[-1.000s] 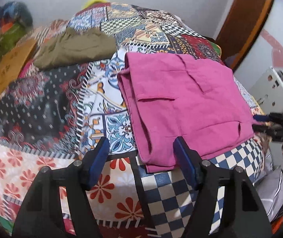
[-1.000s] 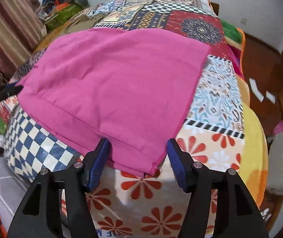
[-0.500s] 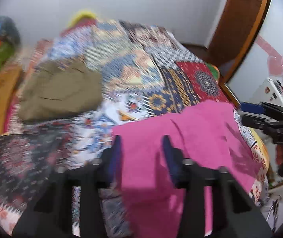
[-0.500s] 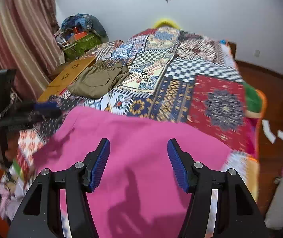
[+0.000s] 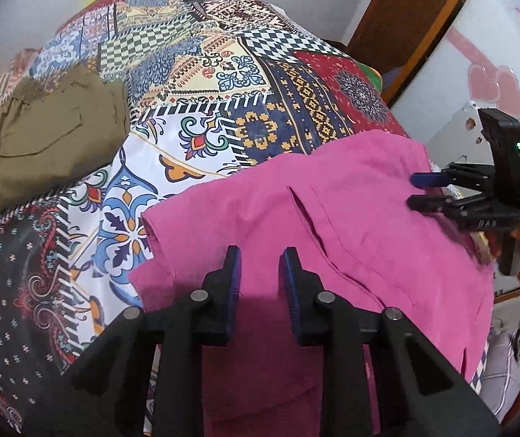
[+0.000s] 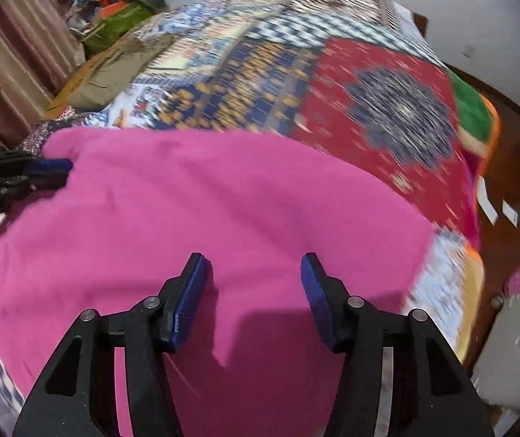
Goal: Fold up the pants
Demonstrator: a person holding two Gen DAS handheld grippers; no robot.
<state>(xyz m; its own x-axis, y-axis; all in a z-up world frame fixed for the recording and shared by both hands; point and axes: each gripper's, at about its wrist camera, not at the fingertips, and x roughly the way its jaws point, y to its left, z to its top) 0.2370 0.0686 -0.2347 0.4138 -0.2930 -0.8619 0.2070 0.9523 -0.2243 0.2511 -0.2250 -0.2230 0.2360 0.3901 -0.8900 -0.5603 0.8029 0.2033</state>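
**Magenta pants lay part-folded on the quilt**

Pink pants [image 5: 332,225] lay on the patchwork bedspread [image 5: 201,73], both grippers hovering above, holding nothing. The left gripper [image 5: 259,266] was narrowed, the right gripper [image 6: 254,273] spread wide. Next likely called for pinching an edge. 1 second earlier, both sat at the near hem, left wider.

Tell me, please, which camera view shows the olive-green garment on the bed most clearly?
The left wrist view: the olive-green garment lies sharp and nearly whole on the patchwork bedspread. The right wrist view shows it only small, blurred and distant.
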